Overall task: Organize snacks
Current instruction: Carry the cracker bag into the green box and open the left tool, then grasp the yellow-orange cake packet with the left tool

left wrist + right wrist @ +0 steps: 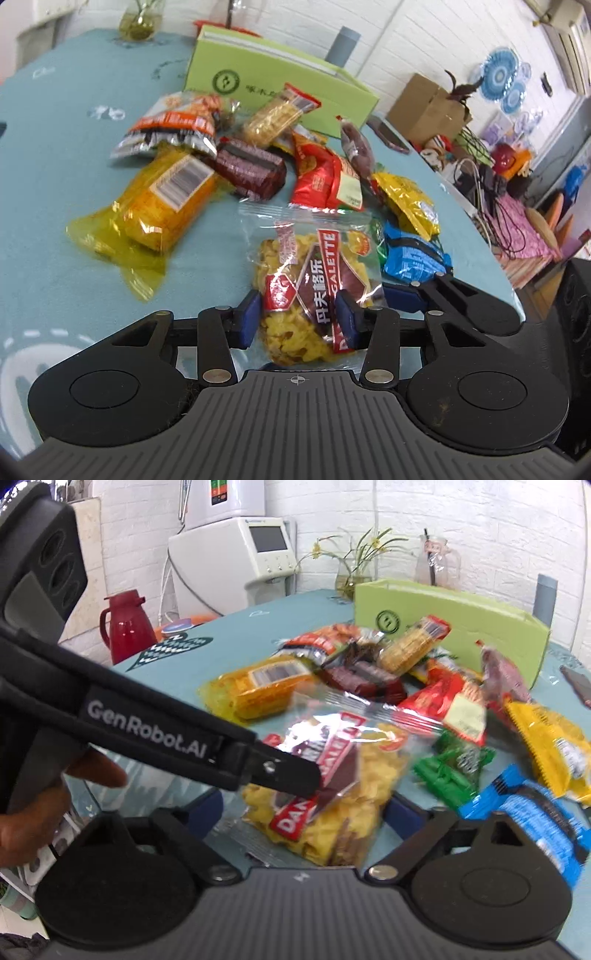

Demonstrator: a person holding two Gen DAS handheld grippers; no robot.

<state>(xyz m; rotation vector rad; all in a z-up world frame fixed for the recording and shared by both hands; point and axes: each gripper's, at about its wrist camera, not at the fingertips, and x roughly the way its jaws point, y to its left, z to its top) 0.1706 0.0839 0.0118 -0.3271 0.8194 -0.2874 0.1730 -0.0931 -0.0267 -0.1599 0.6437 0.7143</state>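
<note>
- The left gripper point(299, 319) has its two blue pads point(248, 317) clamped on the lower half of a clear bag of yellow chips point(314, 291) with a red and brown label.
- From the right wrist view, that same chip bag point(332, 786) hangs above the teal table point(221, 646), with the left gripper point(295, 775) reaching in from 9 o'clock and a hand point(44, 805) around its grip.
- The right gripper point(306, 819) sits low under the bag; its fingers look spread apart, one blue pad point(404, 810) showing at 3 o'clock of the bag and the other hidden behind it.
- A blue packet point(413, 254) lies at 3 o'clock of the bag, just beside a finger of the right gripper point(406, 295).
- A yellow packet point(410, 203) lies at 2 o'clock, a red packet point(325, 177) at 12 o'clock.
- An orange wrapped cake point(166, 206) lies at 10 o'clock, a dark red bar point(251, 166) beyond it.
- A green box point(280, 85) stands at 12 o'clock, behind the heap.
- A green packet point(450, 771) lies between the bag and the blue packet in the right wrist view.
</note>
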